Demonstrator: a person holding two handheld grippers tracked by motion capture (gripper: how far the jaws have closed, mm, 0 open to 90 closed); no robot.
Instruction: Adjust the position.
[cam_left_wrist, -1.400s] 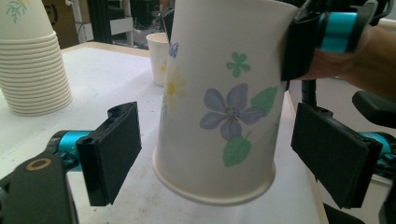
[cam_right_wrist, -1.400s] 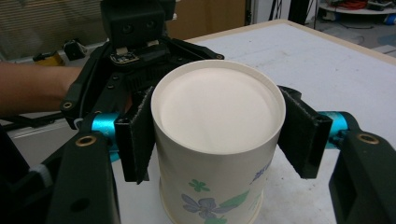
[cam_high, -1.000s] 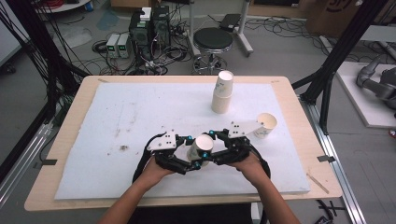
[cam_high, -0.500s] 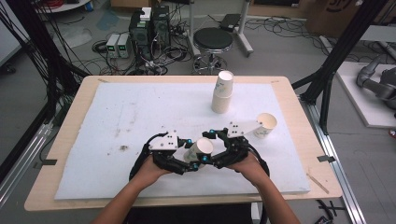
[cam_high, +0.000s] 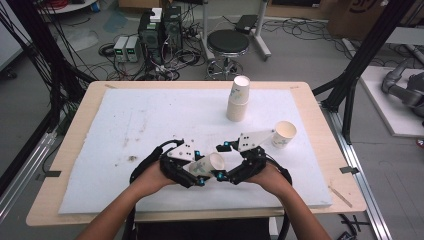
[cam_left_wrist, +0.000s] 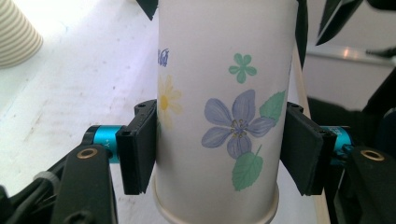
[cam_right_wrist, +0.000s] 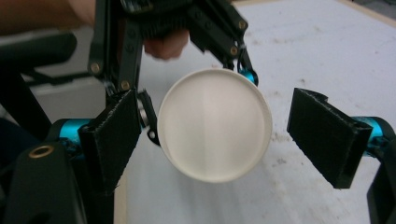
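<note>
From my remote seat: a light wooden table (cam_high: 310, 107) fills the middle of the high view, topped by a white foam mat (cam_high: 150, 115) with dark smudges left of centre. Grey concrete floor (cam_high: 300, 50) behind it. Top centre, a black round stool (cam_high: 228, 42) on a metal base. Upper left of that, two dark computer towers (cam_high: 160, 27) and small grey boxes (cam_high: 125, 48), with tangled cables (cam_high: 175, 60) across the floor. Black frame struts (cam_high: 367, 50) slant down at both side edges. A white platform (cam_high: 395, 100) sits at the right edge. Lighting is even, with no hard shadows.
</note>
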